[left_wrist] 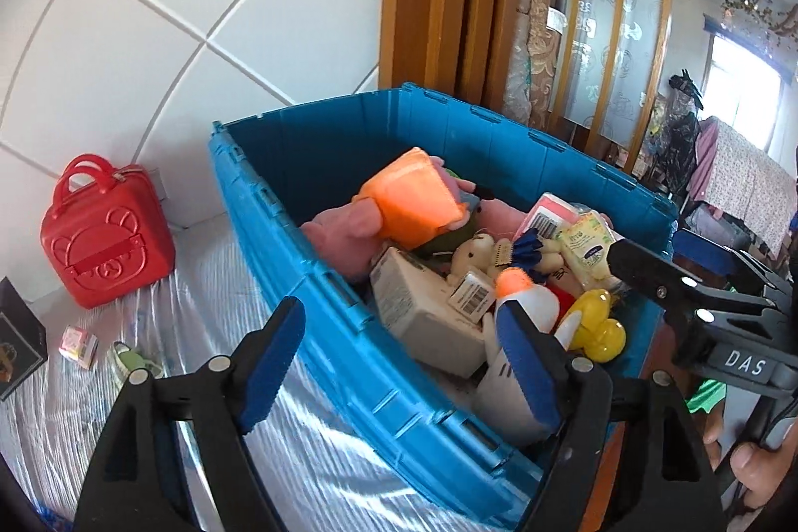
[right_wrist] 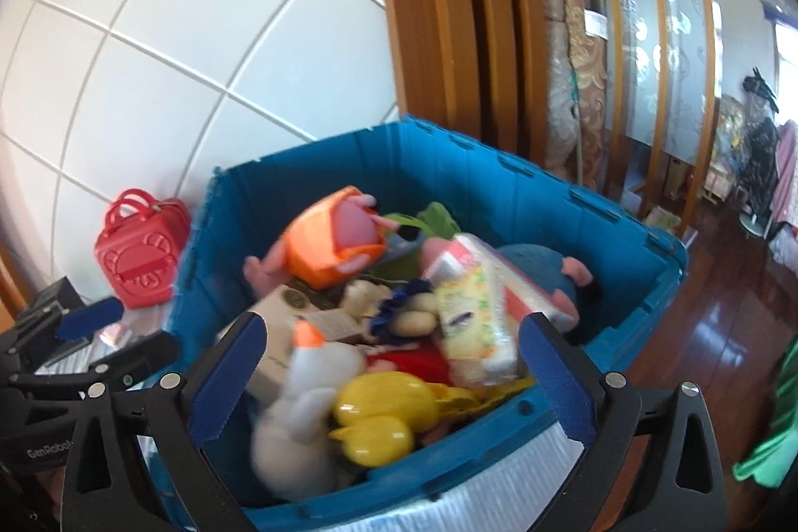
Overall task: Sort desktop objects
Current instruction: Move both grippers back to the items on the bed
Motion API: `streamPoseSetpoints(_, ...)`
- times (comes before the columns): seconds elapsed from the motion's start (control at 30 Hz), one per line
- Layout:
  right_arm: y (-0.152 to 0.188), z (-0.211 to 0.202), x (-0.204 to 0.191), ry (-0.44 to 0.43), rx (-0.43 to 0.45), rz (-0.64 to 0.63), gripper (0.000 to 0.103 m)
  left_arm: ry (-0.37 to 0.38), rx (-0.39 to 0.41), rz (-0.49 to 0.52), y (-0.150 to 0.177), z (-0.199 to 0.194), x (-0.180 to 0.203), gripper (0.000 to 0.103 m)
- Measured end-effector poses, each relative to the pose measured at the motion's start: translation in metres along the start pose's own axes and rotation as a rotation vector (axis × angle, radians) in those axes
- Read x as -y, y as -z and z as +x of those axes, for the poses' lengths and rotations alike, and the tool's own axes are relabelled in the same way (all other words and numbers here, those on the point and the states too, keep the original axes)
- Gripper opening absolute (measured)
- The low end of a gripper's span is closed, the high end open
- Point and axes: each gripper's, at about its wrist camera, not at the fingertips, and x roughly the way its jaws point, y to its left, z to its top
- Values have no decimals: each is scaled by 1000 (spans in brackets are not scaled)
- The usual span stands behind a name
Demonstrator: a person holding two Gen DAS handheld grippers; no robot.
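A blue crate (left_wrist: 324, 282) (right_wrist: 498, 163) holds several toys and packs: an orange plush (left_wrist: 414, 198) (right_wrist: 329, 248), a white plush with an orange beak (left_wrist: 523, 302) (right_wrist: 309, 362), a yellow plastic toy (left_wrist: 598, 327) (right_wrist: 379, 407), a yellow wipes pack (left_wrist: 588, 248) (right_wrist: 474, 317) and a white box (left_wrist: 419, 302). My left gripper (left_wrist: 396, 312) is open and straddles the crate's near left wall, holding nothing. My right gripper (right_wrist: 394, 322) stands wide open above the crate's near edge, with nothing pressed between its pads.
A red bear-print case (left_wrist: 107, 238) (right_wrist: 142, 258) stands against the white tiled wall, left of the crate. A small pink box (left_wrist: 77, 345), a small green item (left_wrist: 134, 360) and a black box (left_wrist: 17, 337) lie on the silvery tablecloth (left_wrist: 199, 332). Wooden floor lies to the right (right_wrist: 723, 332).
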Motion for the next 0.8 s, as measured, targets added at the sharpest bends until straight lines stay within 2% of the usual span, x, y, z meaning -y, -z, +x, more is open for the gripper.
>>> streamPoseSetpoints(0.17, -2, -14, -58, -86, 45, -60, 103, -78, 27, -83, 22, -30, -63, 79)
streamPoseSetpoints(0.37, 3, -5, -145, -205, 27, -136, 103, -257, 49, -132, 53, -65, -153, 79)
streamPoseSetpoints(0.53, 20, 14, -224, -300, -31, -218, 103, -367, 6, -159, 94, -81, -238, 79)
streamPoseSetpoints(0.67, 39, 40, -278, -339, -109, -252, 103, -419, -65, -263, 129, -84, -312, 79)
streamPoseSetpoints(0.8, 59, 75, -320, -364, -200, -294, 103, -465, -111, -342, 153, -81, -364, 79)
